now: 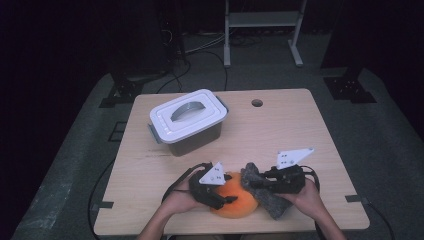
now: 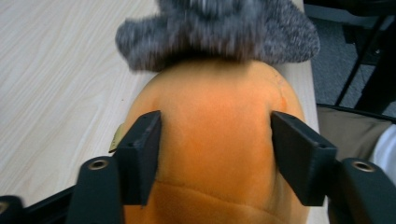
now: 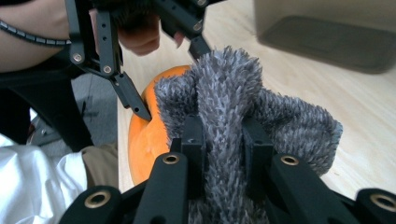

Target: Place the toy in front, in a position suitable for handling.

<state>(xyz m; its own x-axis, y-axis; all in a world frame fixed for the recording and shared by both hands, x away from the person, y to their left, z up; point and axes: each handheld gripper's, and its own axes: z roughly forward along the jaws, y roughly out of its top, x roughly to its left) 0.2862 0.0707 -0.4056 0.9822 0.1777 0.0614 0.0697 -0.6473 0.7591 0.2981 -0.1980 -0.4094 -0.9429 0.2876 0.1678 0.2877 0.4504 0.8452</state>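
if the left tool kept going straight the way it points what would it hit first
Probably the grey fuzzy cloth. The left tool already straddles the orange plush, and the cloth lies just past it on the table edge; depth is hard to judge.

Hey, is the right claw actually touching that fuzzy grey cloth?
Touching. In the right gripper view, the right claw has both jaws pinched on a fold of the grey cloth, the pile bunched tightly between them.
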